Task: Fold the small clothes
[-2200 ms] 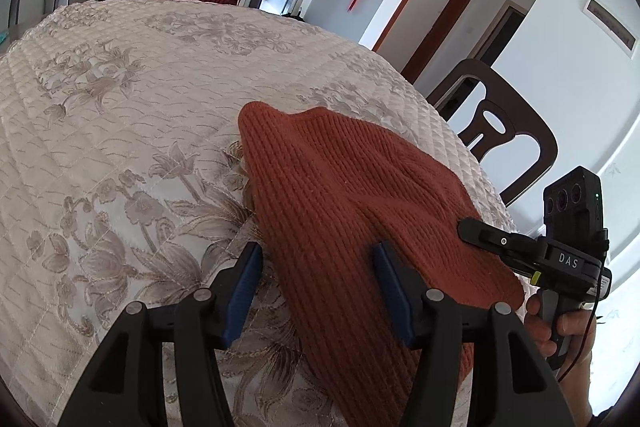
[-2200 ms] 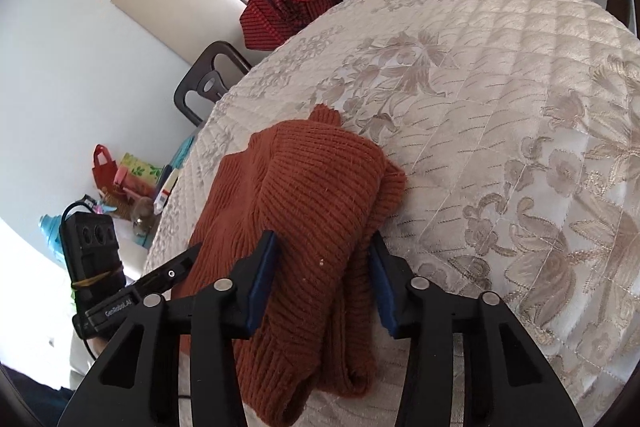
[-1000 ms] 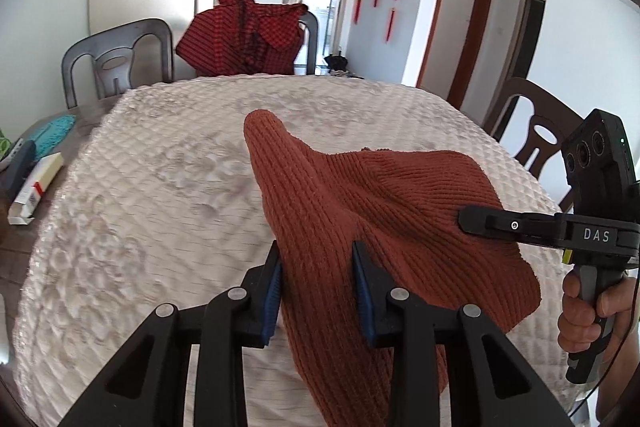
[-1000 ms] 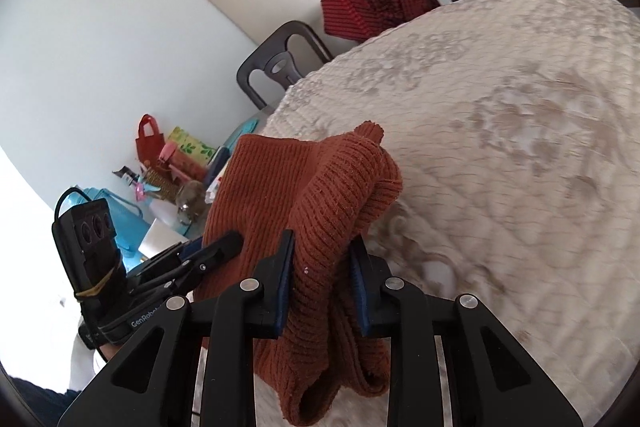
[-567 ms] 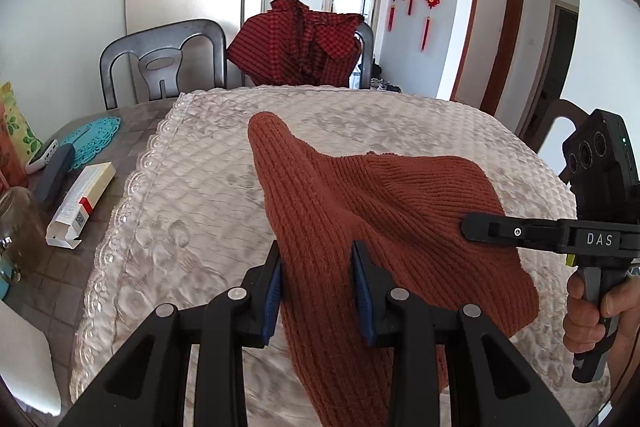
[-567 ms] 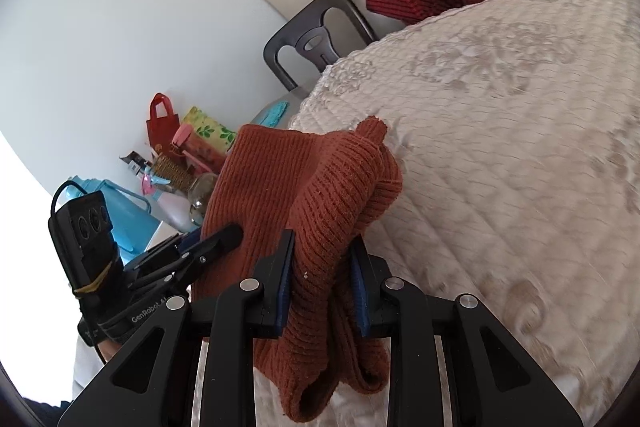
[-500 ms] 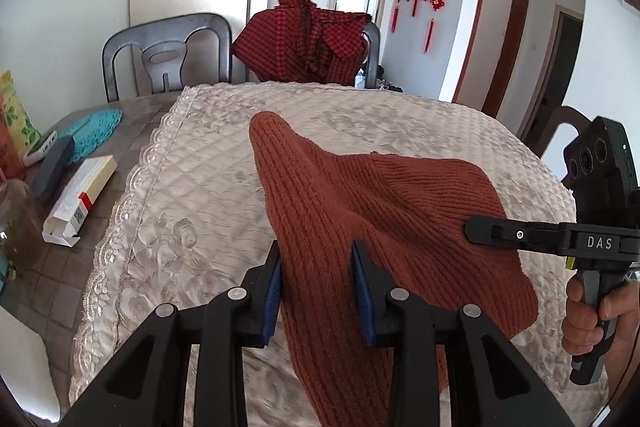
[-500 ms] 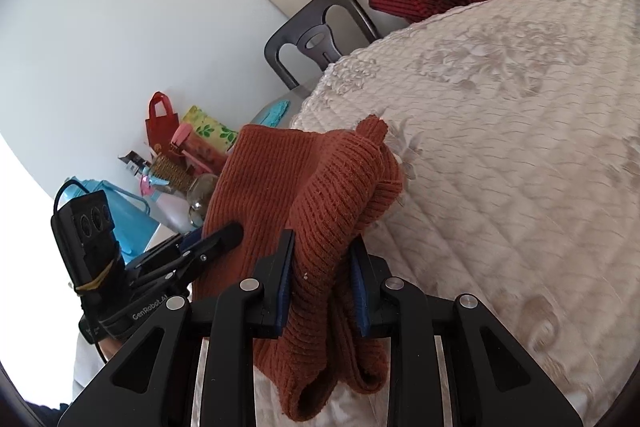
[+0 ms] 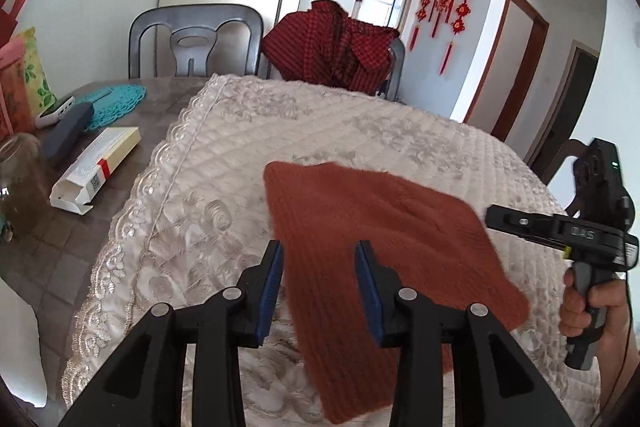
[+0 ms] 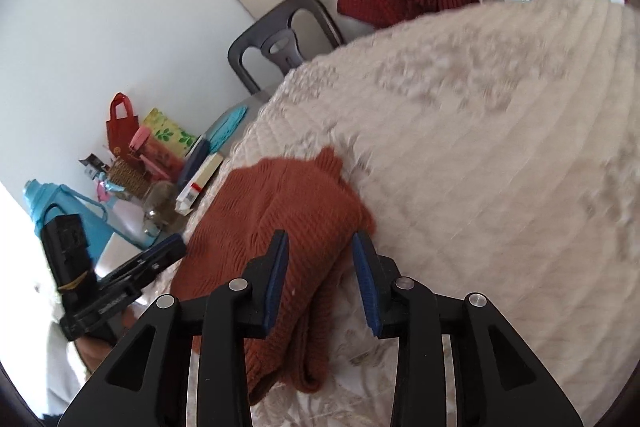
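The rust-orange knit sweater (image 9: 380, 247) lies folded on the cream quilted tablecloth (image 9: 420, 143), toward its near-left corner, and both hand-held tools are letting it go — the step in hand looks like the release after laying a fold down. The left gripper (image 9: 319, 277) has just been opening: its blue pads (image 9: 269, 283) stand clear of the knit on either side, with the left edge of the sweater passing between them, ungripped. The right gripper (image 10: 319, 273) has likewise just been opening; the bunched right edge of the sweater (image 10: 280, 223) sits between its jaws, the left pad (image 10: 276, 277) close against the fabric and the right one apart from it, so it too reads as released. From the left wrist view the right gripper (image 9: 496, 217) shows at 3 o'clock, held in a hand (image 9: 588, 311). The next move, by my judgement, calls for drawing both tools back without dragging the knit, then either smoothing the lumpy right side or taking a fresh edge for another fold. Readable writing is scant — white letters on the right tool's body (image 9: 580, 233), seen reversed and blurred, and a printed label with a red band on the white carton (image 9: 96, 167) at 9 o'clock, too small to read. A red checked garment (image 9: 332, 43) hangs over a chair at 12 o'clock.
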`<move>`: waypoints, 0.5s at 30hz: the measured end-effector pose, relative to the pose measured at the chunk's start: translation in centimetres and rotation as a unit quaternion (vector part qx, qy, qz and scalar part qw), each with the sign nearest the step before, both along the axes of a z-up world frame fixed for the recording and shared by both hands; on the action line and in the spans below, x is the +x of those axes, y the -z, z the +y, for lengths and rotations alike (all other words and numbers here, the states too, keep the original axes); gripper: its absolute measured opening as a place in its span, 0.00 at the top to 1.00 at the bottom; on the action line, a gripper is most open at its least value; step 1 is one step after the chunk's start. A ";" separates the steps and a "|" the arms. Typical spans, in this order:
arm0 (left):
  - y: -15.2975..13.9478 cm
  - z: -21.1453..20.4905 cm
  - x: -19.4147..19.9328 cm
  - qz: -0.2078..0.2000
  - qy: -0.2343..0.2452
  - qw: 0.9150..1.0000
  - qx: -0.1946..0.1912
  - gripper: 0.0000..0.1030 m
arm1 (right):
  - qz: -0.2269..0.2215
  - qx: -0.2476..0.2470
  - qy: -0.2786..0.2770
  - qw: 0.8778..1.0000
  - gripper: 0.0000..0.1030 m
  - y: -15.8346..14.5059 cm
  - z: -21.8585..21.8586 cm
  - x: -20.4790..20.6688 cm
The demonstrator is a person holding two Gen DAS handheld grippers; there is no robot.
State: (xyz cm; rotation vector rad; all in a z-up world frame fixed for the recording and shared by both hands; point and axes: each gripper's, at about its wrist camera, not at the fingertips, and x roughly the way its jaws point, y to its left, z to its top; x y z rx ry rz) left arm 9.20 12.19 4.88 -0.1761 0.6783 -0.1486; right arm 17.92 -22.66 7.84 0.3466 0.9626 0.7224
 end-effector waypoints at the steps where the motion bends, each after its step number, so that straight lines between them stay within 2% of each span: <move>1: -0.1 -0.3 0.1 0.000 0.001 1.000 0.005 0.61 | -0.002 -0.008 -0.001 1.000 0.68 0.0 0.3 0.4; 3: 0.5 -1.0 1.0 0.007 0.005 1.000 0.025 0.61 | 0.000 -0.025 -0.008 1.000 0.77 0.3 1.2 1.1; 7: 2.6 -1.3 2.9 0.034 -0.006 0.998 0.050 0.60 | 0.016 -0.076 -0.021 0.997 0.79 2.8 3.0 2.8; 8: 2.4 -0.9 2.7 0.034 -0.010 0.999 0.037 0.60 | 0.016 -0.070 -0.020 0.997 0.79 2.9 2.8 3.0; 11: 1.4 -0.6 0.8 0.025 -0.014 0.999 0.025 0.60 | 0.001 -0.079 -0.013 0.997 0.79 1.5 2.3 2.1; 15: 0.8 -1.3 -2.5 0.023 -0.011 0.999 0.024 0.62 | -0.041 -0.076 -0.043 0.995 0.79 -1.5 1.8 -2.0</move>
